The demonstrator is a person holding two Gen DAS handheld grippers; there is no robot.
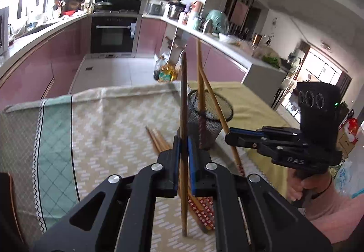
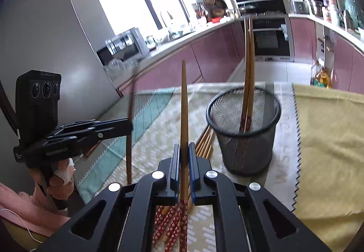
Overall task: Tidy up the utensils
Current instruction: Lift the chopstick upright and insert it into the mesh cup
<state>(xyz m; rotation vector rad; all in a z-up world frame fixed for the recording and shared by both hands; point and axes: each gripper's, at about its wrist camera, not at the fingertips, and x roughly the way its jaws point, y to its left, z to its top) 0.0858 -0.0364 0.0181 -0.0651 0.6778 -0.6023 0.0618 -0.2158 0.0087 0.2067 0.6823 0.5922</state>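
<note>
- Left gripper (image 1: 183, 149): fingers pinched on a dark brown chopstick (image 1: 183, 102), held upright near the black mesh cup (image 1: 210, 122).
- Right gripper (image 2: 184, 156): clamped on a light wooden chopstick (image 2: 183, 106) with red floral handle, tip up (slightly tilted in the left view).
- Mesh cup stands on the patterned cloth (image 1: 109, 120); two chopsticks (image 2: 248, 83) lean inside it.
- Loose chopsticks (image 2: 206, 140) lie flat on the cloth just beside the cup.
- Yellow cloth (image 2: 329, 142) beyond the cup.

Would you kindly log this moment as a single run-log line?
left gripper: shut on chopstick | right gripper: shut on second chopstick | mesh cup: two chopsticks inside | loose chopsticks: on cloth
</note>
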